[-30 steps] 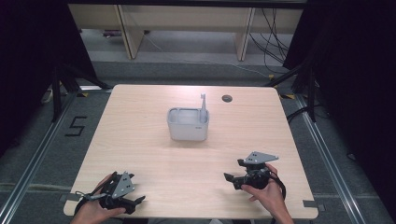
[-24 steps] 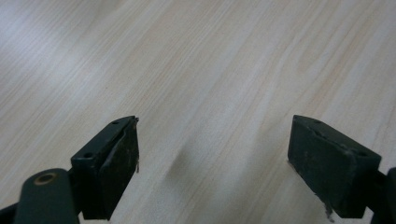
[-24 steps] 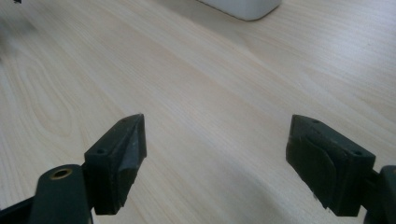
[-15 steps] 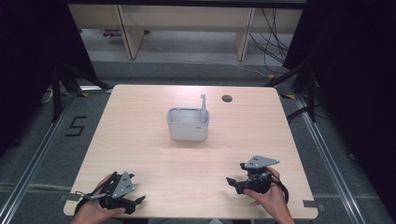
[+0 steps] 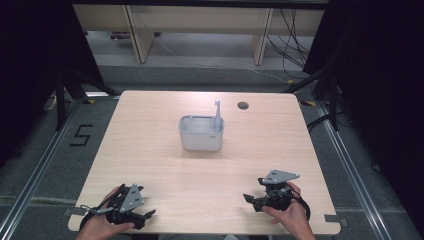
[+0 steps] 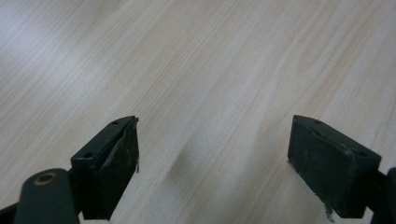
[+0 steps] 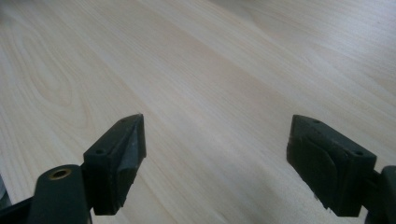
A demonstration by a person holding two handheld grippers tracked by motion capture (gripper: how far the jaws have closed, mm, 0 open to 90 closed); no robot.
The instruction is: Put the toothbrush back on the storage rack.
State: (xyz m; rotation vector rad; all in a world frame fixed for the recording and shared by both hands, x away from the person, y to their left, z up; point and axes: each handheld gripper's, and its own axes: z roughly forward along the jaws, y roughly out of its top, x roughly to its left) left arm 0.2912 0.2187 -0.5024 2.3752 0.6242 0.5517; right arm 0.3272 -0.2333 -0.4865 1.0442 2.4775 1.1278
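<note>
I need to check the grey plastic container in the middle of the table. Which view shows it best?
The high view: the grey plastic container stands whole at the centre of the light wooden table. Both gripper views look along open black jaws at bare wood.

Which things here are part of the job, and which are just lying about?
Part of the job:
- grey container mid-table, with an upright grey piece at its right side
- left hand-held gripper, open, near table edge
- right hand-held gripper, open, near table edge

Lying about:
- round hole in the table
- cables on the floor behind
</note>
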